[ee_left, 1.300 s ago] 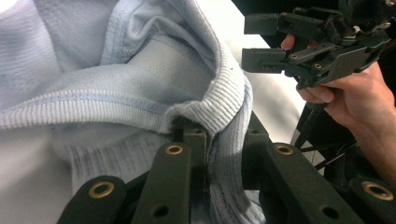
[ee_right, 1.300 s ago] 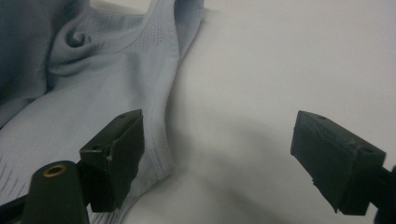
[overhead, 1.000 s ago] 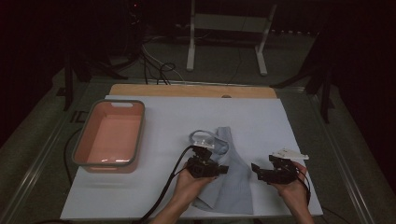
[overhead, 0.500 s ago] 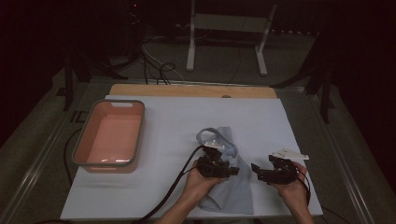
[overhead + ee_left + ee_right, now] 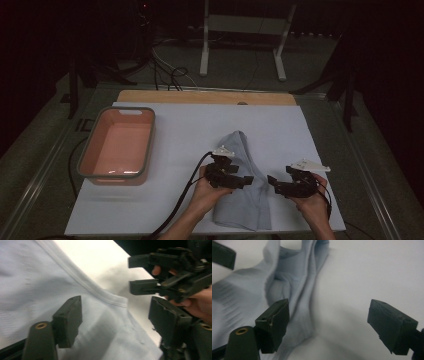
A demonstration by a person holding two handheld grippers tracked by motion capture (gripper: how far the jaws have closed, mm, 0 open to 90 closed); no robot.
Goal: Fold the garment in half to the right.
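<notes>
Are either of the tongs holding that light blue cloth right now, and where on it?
Neither. The left tongs have just been opening above the light blue cloth, pads clear; the right tongs stand open beside it.

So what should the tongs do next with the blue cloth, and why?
Probably close the right tongs on the cloth's near edge. Both tongs stand open; the left tongs have just been opening over the cloth, pressing nothing. It lies rumpled on the white mat, so it likely needs regripping.
</notes>
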